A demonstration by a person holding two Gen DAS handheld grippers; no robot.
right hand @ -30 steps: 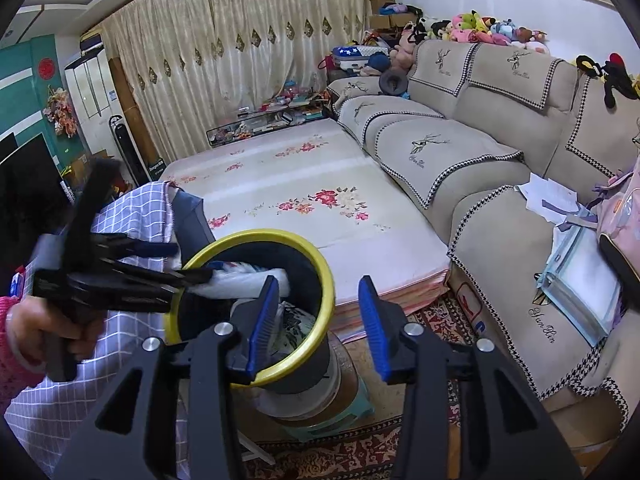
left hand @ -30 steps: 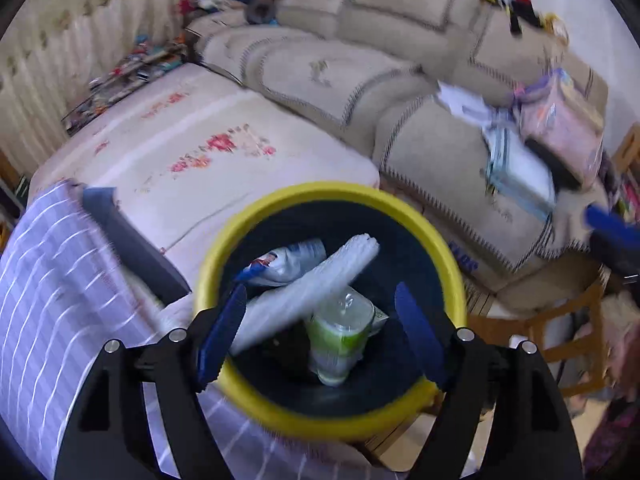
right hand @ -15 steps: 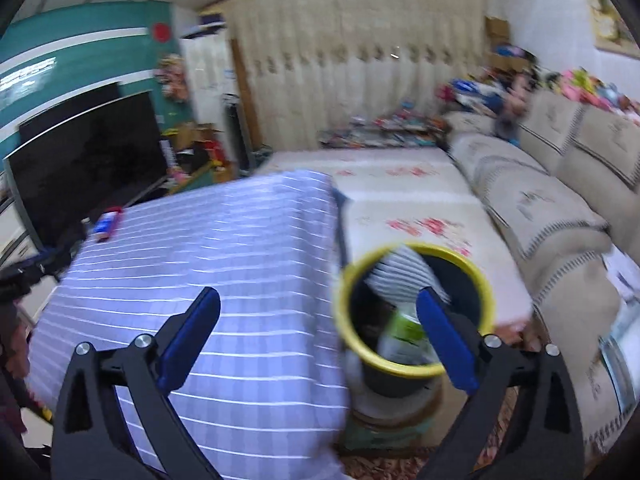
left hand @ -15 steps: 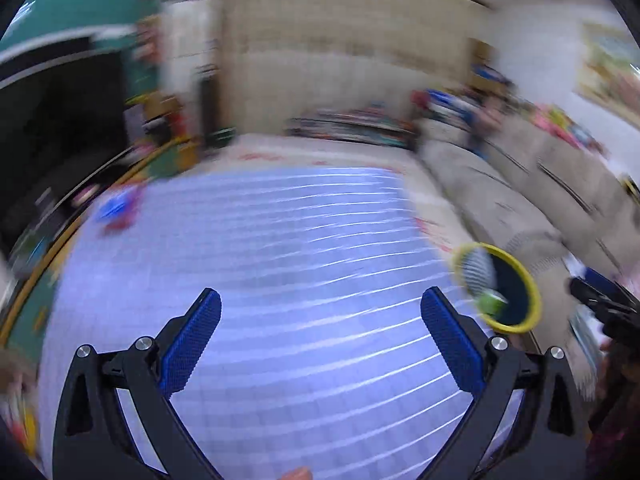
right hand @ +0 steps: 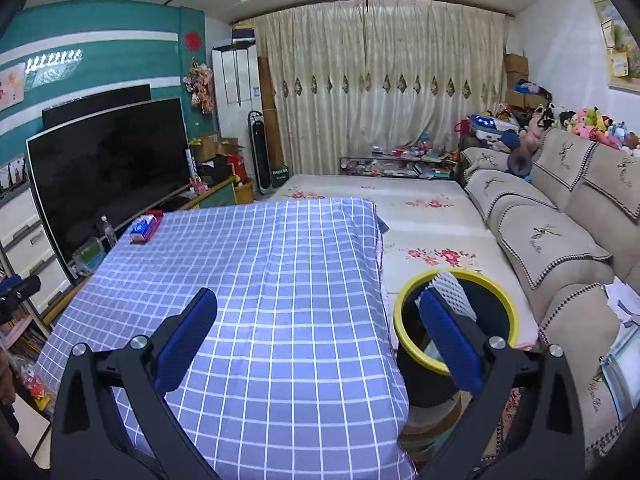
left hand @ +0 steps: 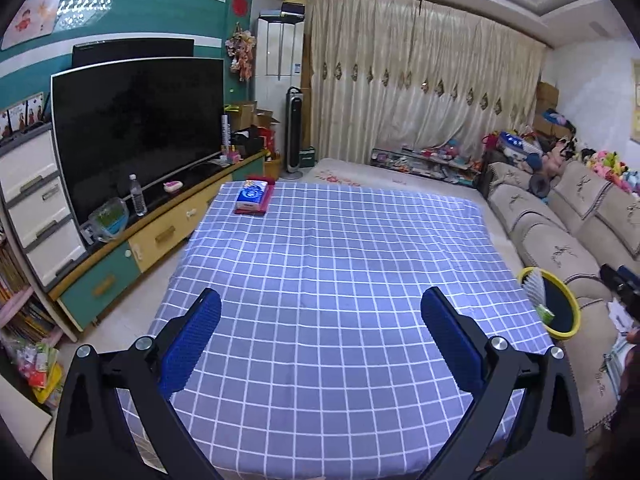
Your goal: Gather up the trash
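Observation:
A black bin with a yellow rim (right hand: pixel 508 308) stands right of the table; it also shows in the left wrist view (left hand: pixel 574 312). White foam netting (right hand: pixel 450 292) sticks out of it, and a green-labelled item (left hand: pixel 544 313) lies inside. My left gripper (left hand: pixel 320 340) is open and empty above the blue checked tablecloth (left hand: pixel 332 260). My right gripper (right hand: pixel 318 336) is open and empty over the table's right edge, its right finger in front of the bin. A blue tissue pack (left hand: pixel 251 197) on a red base lies at the table's far left corner.
A TV (left hand: pixel 136 128) on a low cabinet stands at left, with a water bottle (left hand: pixel 138 196). A beige sofa (right hand: pixel 560 232) runs along the right. A floral-covered low platform (right hand: pixel 420 216) lies beyond the table. Curtains (left hand: pixel 420 92) close the far wall.
Both grippers have swung away from the bin and pulled back over the table. My right gripper has opened wide. The bin now sits off to the right.

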